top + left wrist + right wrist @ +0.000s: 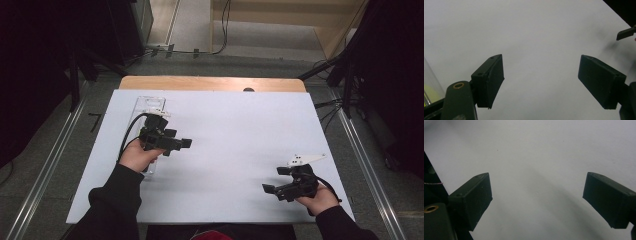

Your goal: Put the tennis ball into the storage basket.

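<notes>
The left gripper point(184, 143) hovers near the desk's point(235, 130) left edge, jaws released and empty. The right gripper point(275, 180) sits near the front right corner, jaws likewise spread on nothing.

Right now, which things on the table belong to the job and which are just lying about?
In the job:
- left gripper, open, nothing between its jaws
- right gripper, open, nothing between its jaws
- clear plastic tray beside and under the left hand

Lying about:
- white board covering the table
- wooden table edge
- cables on the floor
</notes>
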A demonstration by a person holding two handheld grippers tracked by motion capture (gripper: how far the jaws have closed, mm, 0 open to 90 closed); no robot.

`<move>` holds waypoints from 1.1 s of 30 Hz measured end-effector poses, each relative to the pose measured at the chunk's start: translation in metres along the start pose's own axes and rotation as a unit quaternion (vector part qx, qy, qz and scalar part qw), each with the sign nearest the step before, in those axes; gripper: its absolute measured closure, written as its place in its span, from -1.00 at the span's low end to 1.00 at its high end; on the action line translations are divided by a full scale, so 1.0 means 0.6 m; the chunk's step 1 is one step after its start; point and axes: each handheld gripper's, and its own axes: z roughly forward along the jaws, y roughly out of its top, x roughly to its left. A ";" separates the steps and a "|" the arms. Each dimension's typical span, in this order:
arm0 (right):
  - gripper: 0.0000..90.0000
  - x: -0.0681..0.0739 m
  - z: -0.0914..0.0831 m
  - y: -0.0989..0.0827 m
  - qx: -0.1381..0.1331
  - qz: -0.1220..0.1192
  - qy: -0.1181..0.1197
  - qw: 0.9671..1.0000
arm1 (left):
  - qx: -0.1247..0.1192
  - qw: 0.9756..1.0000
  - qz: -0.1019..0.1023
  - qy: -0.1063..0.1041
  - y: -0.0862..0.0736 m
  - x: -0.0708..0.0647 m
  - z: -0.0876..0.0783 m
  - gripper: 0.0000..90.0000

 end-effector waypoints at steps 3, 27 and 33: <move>-0.85 0.000 0.000 0.000 0.000 0.001 0.000 1.000 | -0.001 1.000 0.004 0.001 -0.005 -0.003 0.000 -0.52; -0.85 0.000 -0.001 0.000 0.000 0.000 -0.001 1.000 | 0.017 0.999 0.030 -0.014 -0.058 -0.012 0.003 -0.52; -0.85 0.000 -0.001 0.000 0.001 0.001 -0.001 1.000 | 0.009 0.999 0.032 -0.015 -0.069 -0.010 -0.004 -0.52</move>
